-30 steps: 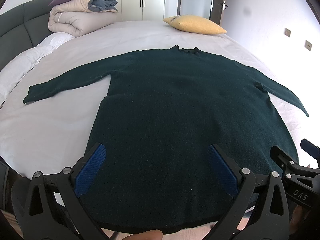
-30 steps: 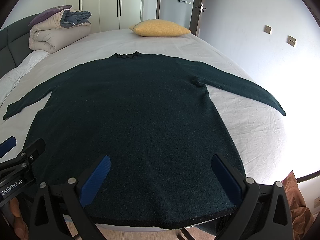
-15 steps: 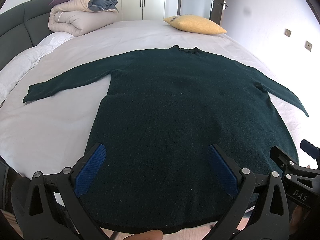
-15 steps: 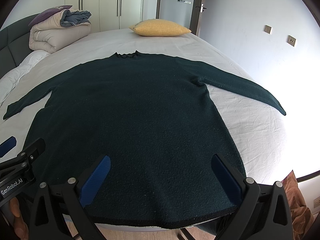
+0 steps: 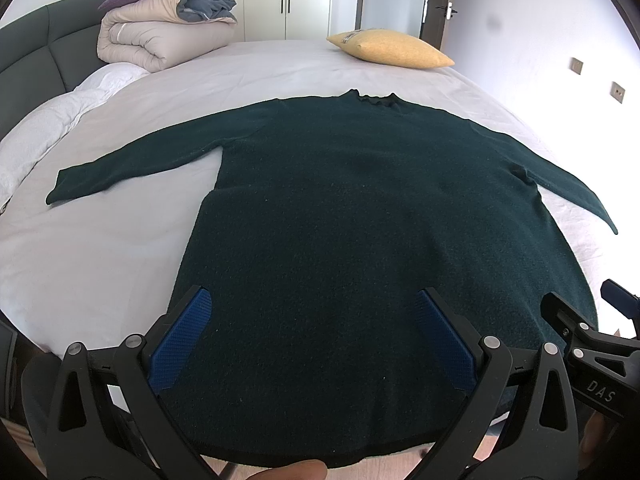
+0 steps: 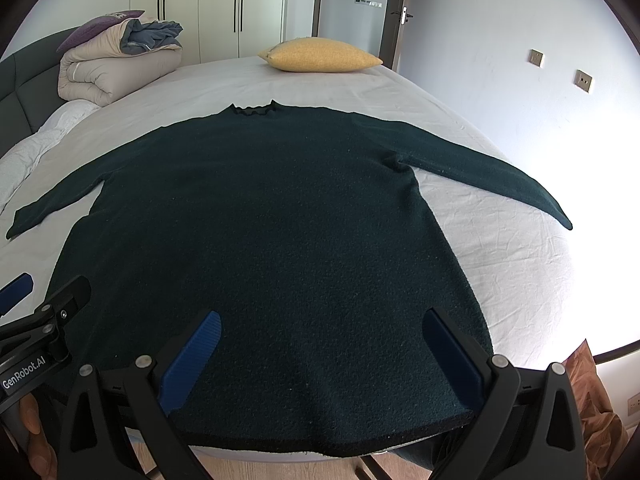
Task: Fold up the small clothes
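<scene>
Dark green knit sweater [image 5: 360, 208] spread flat, front down or up not determinable, on the white bed sheet [image 5: 100, 248], sleeves out to both sides, hem at the near bed edge. Left gripper [image 5: 312, 340] and right gripper [image 6: 320, 352] hover above the hem, jaws spread wide, grasping nothing. The knit looks soft, thick and limp, likely to sag and stretch when lifted; best pinched at a sleeve cuff [image 5: 56, 192] or a hem corner, lifting both layers together
</scene>
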Available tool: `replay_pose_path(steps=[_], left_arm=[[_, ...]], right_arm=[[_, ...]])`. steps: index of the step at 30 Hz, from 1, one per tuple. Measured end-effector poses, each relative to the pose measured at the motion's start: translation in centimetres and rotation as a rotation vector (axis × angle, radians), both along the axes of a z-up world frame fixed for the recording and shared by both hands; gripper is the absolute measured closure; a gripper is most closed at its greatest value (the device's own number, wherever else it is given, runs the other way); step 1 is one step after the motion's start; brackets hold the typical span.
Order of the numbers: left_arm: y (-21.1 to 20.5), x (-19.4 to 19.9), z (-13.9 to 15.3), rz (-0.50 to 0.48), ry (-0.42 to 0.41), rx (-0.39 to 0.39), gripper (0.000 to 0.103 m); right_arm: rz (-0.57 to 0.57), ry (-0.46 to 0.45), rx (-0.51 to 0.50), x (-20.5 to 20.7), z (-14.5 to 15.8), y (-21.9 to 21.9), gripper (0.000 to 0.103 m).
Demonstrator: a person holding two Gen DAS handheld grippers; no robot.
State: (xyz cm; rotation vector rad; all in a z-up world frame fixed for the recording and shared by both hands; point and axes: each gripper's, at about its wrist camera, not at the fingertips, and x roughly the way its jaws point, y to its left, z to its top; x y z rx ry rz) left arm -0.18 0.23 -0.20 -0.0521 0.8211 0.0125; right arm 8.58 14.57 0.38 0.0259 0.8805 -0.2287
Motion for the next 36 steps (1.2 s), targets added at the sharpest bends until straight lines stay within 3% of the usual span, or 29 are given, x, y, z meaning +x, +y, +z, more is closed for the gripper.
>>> replay_pose_path(steps=[27, 32, 36], left_arm=[[0.0, 0.1, -0.9, -0.003, 0.015, -0.004, 0.0], [-0.1, 1.5, 0.0, -0.029, 0.008, -0.018, 0.0], [-0.8, 4.8, 1.6, -0.072, -0.002, -0.004, 0.0]], right_arm=[[-0.005, 0.016, 0.025, 0.0, -1.7, -0.5, 0.0], [-0.024, -0.022, 0.11, 0.4, -0.8, -3.5, 0.0], [-0.127, -0.062, 0.251, 1.2, 0.5, -10.7, 0.0]])
